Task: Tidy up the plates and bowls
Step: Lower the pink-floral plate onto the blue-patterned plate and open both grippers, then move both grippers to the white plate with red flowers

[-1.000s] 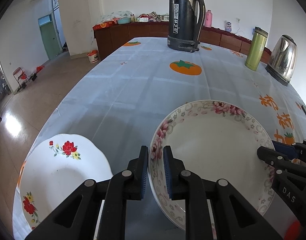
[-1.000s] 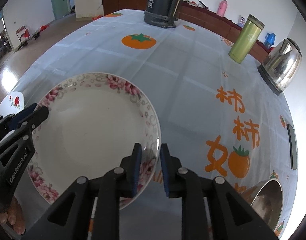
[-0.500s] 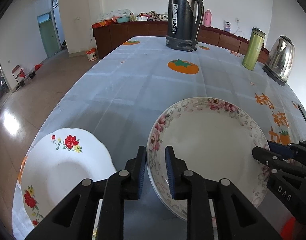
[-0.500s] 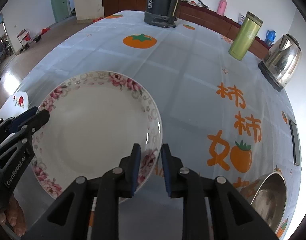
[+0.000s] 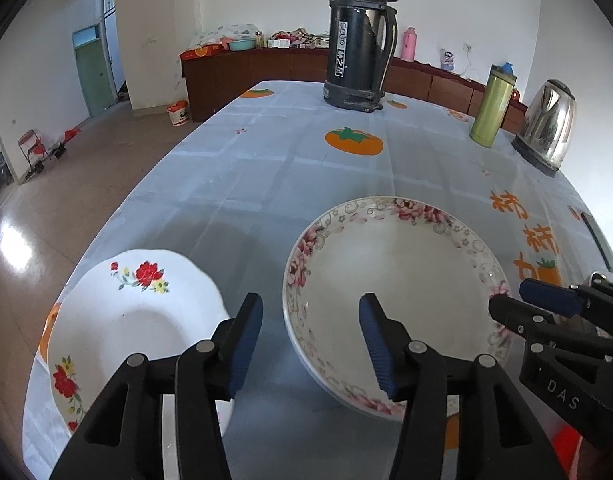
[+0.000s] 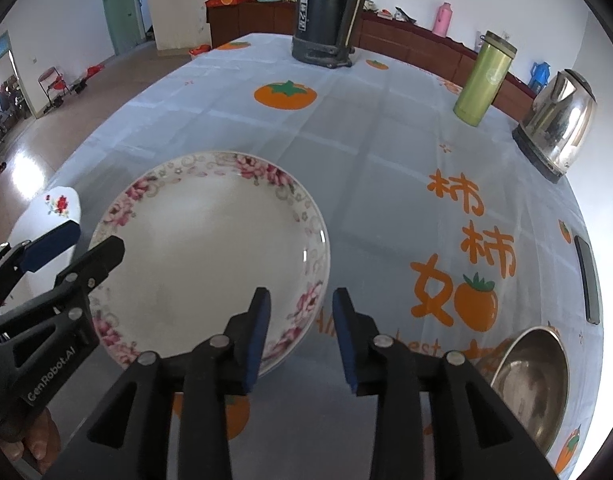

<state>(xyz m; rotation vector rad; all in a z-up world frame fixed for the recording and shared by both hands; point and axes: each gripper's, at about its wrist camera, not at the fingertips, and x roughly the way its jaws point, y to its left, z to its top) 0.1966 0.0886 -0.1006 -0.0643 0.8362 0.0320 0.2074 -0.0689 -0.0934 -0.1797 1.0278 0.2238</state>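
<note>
the pink-flowered plate rests on the table, near the front edge, and it looks like it sits on a second plate under it, because a lower rim shows at the near side; i cannot tell this for sure. the left gripper stands over the plate's left rim and its jaws have just been opening: the rim is between them, but the blue pads do not press on it. the right gripper is at the opposite rim, and its jaws have also just been opening, with the edge of the plate in the gap and no pad on it. i judge that both sides were taken so a wide, shallow plate stays level, and that the plate is now set down and released. the white plate with red flowers lies just beside it on the left, close to the table edge, apart from the pink one. a steel bowl waits at the right, near the right gripper. the black thermos, the green flask and the kettle stand far back, well apart from the work. probably the white plate or the bowl is the next thing to collect.
</note>
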